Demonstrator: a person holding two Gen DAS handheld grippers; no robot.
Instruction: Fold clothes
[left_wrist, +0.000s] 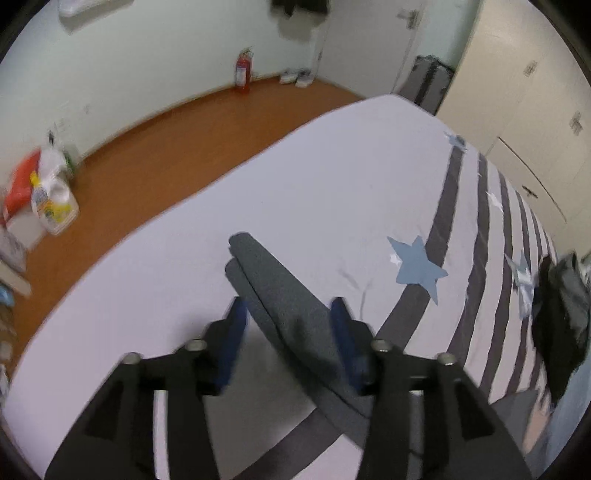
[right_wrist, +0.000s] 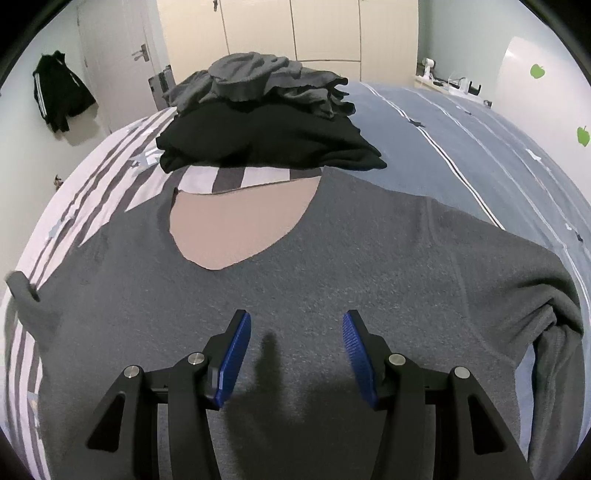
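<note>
The grey sweater (right_wrist: 332, 266) lay flat on the bed (left_wrist: 295, 177), neckline toward the clothes pile (right_wrist: 266, 122). Its sleeve (left_wrist: 280, 295) ran lengthwise between the left tool's (left_wrist: 288, 317) parted pads, unclamped. The right tool (right_wrist: 297, 332) hung apart above the sweater's body.
</note>
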